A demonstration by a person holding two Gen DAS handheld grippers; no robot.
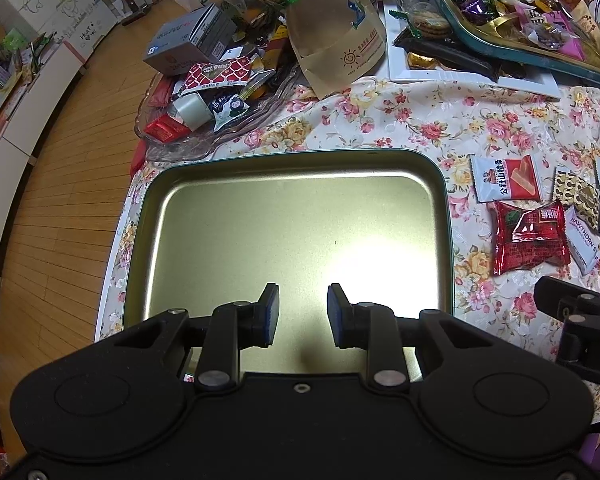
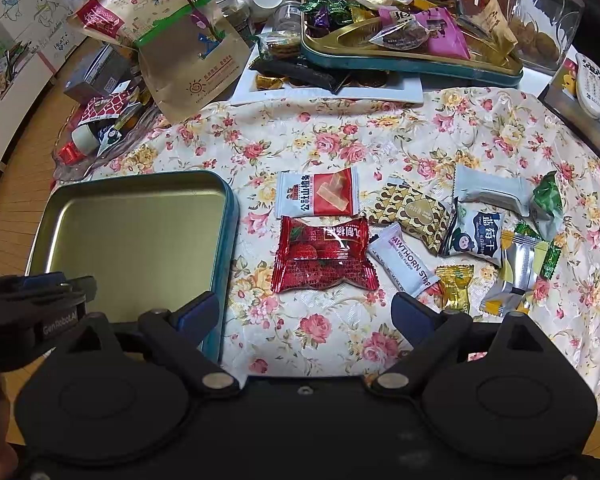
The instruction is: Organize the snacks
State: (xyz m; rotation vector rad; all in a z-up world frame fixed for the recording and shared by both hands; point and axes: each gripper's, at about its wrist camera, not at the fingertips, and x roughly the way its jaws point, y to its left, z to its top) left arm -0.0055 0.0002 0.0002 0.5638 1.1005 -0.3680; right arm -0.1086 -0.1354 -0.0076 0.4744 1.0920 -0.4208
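The empty tin tray [image 1: 284, 216] fills the centre of the left wrist view, with the left tool [image 1: 303, 312] poised over its near edge, jaws partly apart and holding nothing. The right tool [image 2: 305, 312] stands wide open and empty over the floral surface [image 2: 380, 136], just below the red packet [image 2: 324, 256]. A sound first pick would be that packet (nearest the tray), pinched across its crimped edge. Only the right wrist view shows the whole snack cluster, including the yellow candy [image 2: 454, 284]; the left view alone shows the tray's bare floor.
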